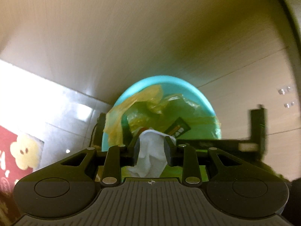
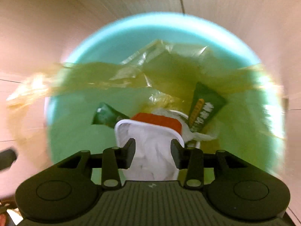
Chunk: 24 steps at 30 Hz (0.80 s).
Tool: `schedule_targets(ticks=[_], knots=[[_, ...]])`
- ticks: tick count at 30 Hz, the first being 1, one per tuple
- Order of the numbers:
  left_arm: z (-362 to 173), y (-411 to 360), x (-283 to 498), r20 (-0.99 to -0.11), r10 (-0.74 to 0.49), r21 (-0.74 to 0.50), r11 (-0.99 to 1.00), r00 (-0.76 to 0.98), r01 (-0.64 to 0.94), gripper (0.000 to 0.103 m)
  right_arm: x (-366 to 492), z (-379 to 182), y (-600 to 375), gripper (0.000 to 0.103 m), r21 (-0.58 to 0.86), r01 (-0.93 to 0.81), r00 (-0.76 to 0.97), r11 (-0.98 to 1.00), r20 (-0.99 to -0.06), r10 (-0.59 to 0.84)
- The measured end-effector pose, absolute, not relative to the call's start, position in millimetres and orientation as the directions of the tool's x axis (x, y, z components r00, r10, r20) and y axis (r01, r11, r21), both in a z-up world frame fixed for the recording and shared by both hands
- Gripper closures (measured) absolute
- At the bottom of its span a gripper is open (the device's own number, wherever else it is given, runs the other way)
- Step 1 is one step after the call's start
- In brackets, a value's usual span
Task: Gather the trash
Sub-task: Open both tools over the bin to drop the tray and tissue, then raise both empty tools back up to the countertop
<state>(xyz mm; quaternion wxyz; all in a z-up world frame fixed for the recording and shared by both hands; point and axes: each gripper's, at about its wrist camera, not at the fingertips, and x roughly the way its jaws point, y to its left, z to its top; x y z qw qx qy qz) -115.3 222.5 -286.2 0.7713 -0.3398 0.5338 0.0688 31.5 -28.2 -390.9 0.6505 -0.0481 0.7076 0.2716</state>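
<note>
In the left wrist view my left gripper (image 1: 152,150) is shut on a crumpled white tissue (image 1: 148,162), just above the near rim of a teal bin (image 1: 169,81). A yellow bag (image 1: 116,124) lines the bin, and a green wrapper (image 1: 177,129) lies inside. In the right wrist view my right gripper (image 2: 153,150) hangs over the same teal bin (image 2: 150,18). Its jaws stand apart and its pads touch nothing. Below them a white cup with a red side (image 2: 158,121), stuffed with white tissue, lies among two green wrappers (image 2: 203,109) in the yellow liner (image 2: 94,71).
A pale wood-grain panel (image 1: 131,37) rises behind the bin. To the left, a red mat with a cream flower (image 1: 15,150) lies on glossy floor tiles (image 1: 62,113). At the right of the left wrist view a blurred black bar (image 1: 257,128) crosses the frame.
</note>
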Motion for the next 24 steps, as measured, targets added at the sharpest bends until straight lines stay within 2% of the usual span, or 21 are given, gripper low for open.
schedule_targets(ticks=[4, 8, 12, 16, 21, 24], knots=[[-250.7, 208.2, -98.5, -0.874, -0.225, -0.406, 0.824, 0.431, -0.395, 0.072, 23.3, -312.2, -50.7, 0.062, 0.266, -0.511, -0.026, 0.817, -0.955, 0.295], [-202.7, 200.9, -86.3, -0.872, -0.188, -0.357, 0.876, 0.452, -0.323, 0.072, 19.0, -237.0, -66.5, 0.062, 0.139, -0.576, 0.186, 0.805, -0.937, 0.295], [-159.6, 199.9, -77.5, -0.834, -0.167, -0.344, 0.902, 0.525, -0.260, 0.072, 26.0, -176.1, -93.4, 0.062, -0.004, -0.544, 0.403, 0.839, -0.878, 0.257], [-128.0, 200.7, -70.6, -0.799, -0.140, -0.324, 0.919, 0.584, -0.223, 0.072, 37.4, -138.3, -127.5, 0.062, -0.084, -0.462, 0.542, 0.883, -0.814, 0.206], [-89.1, 216.4, -70.3, -0.677, -0.108, -0.370, 0.905, 0.728, -0.210, 0.072, 37.4, -84.6, -161.8, 0.062, -0.191, -0.297, 0.754, 0.936, -0.648, 0.107], [-64.9, 223.4, -64.8, -0.580, -0.101, -0.411, 0.893, 0.808, -0.184, 0.072, 38.7, -62.4, -176.3, 0.062, -0.209, -0.239, 0.819, 0.948, -0.567, 0.082]])
